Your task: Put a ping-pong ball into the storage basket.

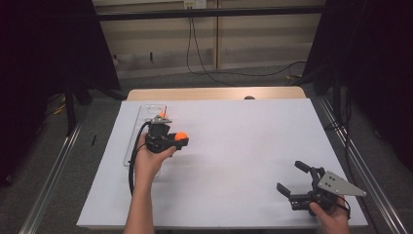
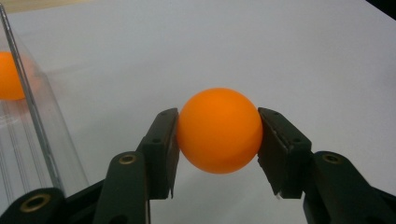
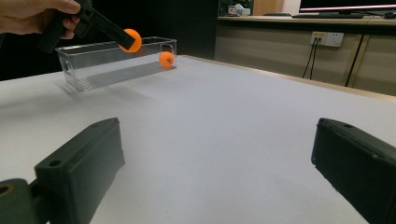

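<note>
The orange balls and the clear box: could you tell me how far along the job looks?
Done: one orange ball already lies in the clear box. In hand: the left gripper is shut on a second ball, held in the air beside the box. Left: the right gripper rests open on the white table.

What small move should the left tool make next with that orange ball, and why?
Probably carry it sideways over the clear bin and open. The left tool grips the orange ball above the white table, just beside the bin, where a second orange ball already lies. The right tool sits open, far off.
</note>
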Available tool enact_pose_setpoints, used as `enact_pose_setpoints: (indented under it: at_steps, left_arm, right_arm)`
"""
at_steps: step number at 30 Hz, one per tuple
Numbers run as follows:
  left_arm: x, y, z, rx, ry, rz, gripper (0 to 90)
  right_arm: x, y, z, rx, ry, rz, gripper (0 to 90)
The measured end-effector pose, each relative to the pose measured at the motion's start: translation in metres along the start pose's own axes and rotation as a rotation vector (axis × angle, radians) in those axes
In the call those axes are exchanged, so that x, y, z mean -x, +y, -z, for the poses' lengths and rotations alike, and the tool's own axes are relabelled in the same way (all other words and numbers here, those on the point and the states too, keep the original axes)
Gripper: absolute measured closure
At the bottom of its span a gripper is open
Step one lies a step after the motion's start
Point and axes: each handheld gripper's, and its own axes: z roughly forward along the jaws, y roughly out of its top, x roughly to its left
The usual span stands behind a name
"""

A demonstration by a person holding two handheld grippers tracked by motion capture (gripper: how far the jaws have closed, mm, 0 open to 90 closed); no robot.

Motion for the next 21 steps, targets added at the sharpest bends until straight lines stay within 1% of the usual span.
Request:
enact_pose_setpoints:
  at_steps: [1, 4, 5, 7, 8, 16, 21]
  left_arm:
    - [-0.0008, 0.0, 0.0007, -0.002, 0.001, -0.005, 50.9]
    - [-0.0015, -0.0003, 0.0018, 0.007, 0.006, 0.005, 50.9]
    - [-0.0026, -0.0002, 0.0028, 0.001, 0.004, -0.002, 50.9]
    - [-0.0034, -0.0004, 0.0036, 0.003, 0.014, 0.0, 50.9]
    - [-0.0034, -0.0006, 0.0039, 0.009, 0.013, 0.008, 50.9]
    - [-0.0069, -0.0014, 0.0072, 0.018, 0.023, 0.016, 50.9]
    - [-0.0088, -0.0016, 0.0093, 0.016, 0.03, 0.011, 50.9]
  right_arm:
    - [0.0, 0.0, -0.0001, 0.0, 0.001, 0.0, 2.0]
    - [-0.0003, 0.0, 0.0, 0.002, 0.002, -0.002, 2.0]
    - [-0.0003, 0.0001, 0.0, 0.001, 0.002, -0.002, 2.0]
    - [-0.0001, 0.0, 0.0, 0.001, 0.001, -0.001, 2.0]
    - [-0.0002, 0.0, 0.0001, 0.0, 0.001, -0.002, 2.0]
    - [-0.0003, 0.0, 0.0, 0.001, 0.002, -0.002, 2.0]
    - [-0.0003, 0.0, -0.0001, 0.0, 0.001, -0.002, 2.0]
